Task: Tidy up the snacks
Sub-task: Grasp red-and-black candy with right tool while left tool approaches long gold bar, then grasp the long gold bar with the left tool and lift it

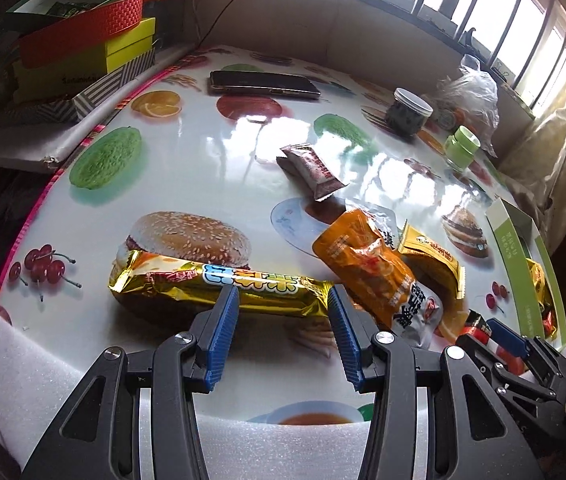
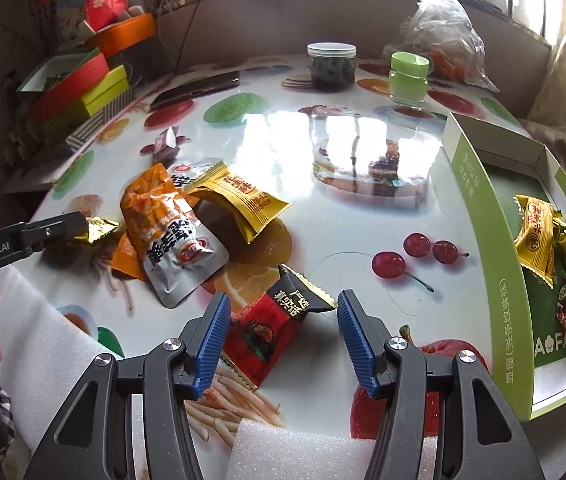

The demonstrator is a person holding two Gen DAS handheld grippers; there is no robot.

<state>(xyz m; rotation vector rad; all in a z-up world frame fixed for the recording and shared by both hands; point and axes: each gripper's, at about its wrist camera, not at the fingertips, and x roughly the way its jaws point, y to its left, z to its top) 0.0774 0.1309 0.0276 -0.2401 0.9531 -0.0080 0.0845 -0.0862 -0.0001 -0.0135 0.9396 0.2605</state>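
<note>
Red packet [image 2: 267, 330] — between right tool [image 2: 281, 308] pads

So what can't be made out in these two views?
- Long gold foil snack bar: left wrist view, the left tool covers its near edge, contact unclear.
- Green cardboard box: right wrist view, frame edge crops its contents.
- Dark clear-plastic jar: contents too small.

Glossy tablecloth [image 1: 211, 152], foil snack bar [image 1: 187, 284]

Black claws [image 2: 281, 330], ribbed blue pads (silver screws)
</note>
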